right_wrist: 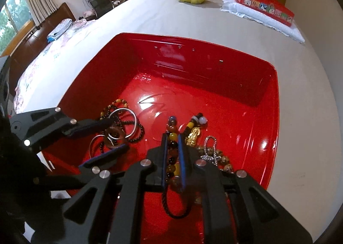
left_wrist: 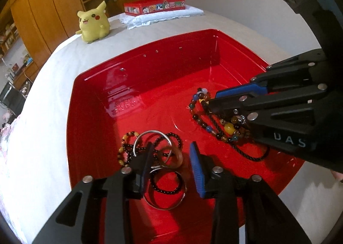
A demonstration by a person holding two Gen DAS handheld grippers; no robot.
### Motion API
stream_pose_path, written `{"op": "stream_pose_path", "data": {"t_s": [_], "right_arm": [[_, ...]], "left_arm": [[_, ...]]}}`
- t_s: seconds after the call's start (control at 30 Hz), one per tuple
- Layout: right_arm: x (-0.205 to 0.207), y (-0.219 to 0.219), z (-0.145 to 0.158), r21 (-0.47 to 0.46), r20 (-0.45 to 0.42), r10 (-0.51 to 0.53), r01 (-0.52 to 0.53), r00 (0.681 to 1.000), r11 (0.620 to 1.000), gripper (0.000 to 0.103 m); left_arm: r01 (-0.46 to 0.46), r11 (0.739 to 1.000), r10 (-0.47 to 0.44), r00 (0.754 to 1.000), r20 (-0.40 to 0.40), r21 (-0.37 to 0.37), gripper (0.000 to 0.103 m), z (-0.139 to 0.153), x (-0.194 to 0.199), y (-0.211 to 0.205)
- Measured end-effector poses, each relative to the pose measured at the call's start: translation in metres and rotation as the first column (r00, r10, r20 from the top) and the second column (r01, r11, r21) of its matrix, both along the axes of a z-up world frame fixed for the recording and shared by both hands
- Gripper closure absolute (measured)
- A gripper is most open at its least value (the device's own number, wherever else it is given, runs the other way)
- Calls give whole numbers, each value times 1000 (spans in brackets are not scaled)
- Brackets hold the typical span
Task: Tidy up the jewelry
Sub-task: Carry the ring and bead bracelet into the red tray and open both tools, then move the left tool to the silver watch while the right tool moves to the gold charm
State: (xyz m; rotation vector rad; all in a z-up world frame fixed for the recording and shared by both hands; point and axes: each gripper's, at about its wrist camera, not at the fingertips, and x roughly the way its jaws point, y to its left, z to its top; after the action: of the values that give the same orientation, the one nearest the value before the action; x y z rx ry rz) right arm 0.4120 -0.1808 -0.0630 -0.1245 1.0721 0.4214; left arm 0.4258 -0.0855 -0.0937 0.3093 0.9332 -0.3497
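Pinching a multicoloured bead bracelet inside the red tray on the bed, the right gripper separates it while the left gripper, jaws spread, straddles tangled bangles.

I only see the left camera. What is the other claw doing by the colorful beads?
Observer: The right gripper is shut on the bead bracelet, with the beads squeezed between its blue pads.
Operator: What's hiding behind that claw?
Observer: A gold charm and a silver chain lie in the red tray, right of the bracelet.
Operator: Is my claw holding a ring?
Observer: No. The left gripper is open around the silver rings.
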Motion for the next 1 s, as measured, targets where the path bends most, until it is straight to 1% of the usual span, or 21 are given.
{"op": "stream_pose_path", "data": {"t_s": [0.13,0.2,0.27,0.3,0.43,0.53,0.6,0.67,0.8,0.9,1.0], "right_arm": [[-5,-5,3,4,8,-12,12,1000,1000,91],[-8,-10,8,12,18,-23,23,1000,1000,88],[-12,-15,14,19,31,-31,31,999,999,80],[-13,-17,17,22,35,-34,33,999,999,79],[-26,-26,30,33,53,-44,42,998,999,78],[-44,-30,45,42,87,-43,40,995,998,78],[-65,-33,58,51,124,-30,24,992,998,78],[-85,-36,68,64,148,-18,8,989,998,78],[-134,-41,83,81,197,3,-19,980,997,77],[-174,-48,83,105,212,7,-30,977,994,73],[-211,-52,69,106,215,7,-30,977,994,70]], "left_arm": [[-10,1000,10,1000,-1,-4,62,1,0,1],[-14,1000,14,1000,0,-13,57,4,-3,3],[-13,1000,14,1000,12,-23,47,9,-7,6],[-10,1000,11,1000,19,-24,45,11,-10,6],[-9,1000,9,999,41,-15,43,21,-22,10],[-12,1000,14,997,71,-23,43,36,-37,18],[-11,999,15,995,100,-36,42,49,-54,26],[-9,999,15,991,136,-47,36,62,-71,36],[-3,998,15,982,187,-64,33,80,-113,55],[9,996,8,980,199,-85,30,83,-146,69],[17,997,0,978,207,-78,26,73,-177,79]]}}
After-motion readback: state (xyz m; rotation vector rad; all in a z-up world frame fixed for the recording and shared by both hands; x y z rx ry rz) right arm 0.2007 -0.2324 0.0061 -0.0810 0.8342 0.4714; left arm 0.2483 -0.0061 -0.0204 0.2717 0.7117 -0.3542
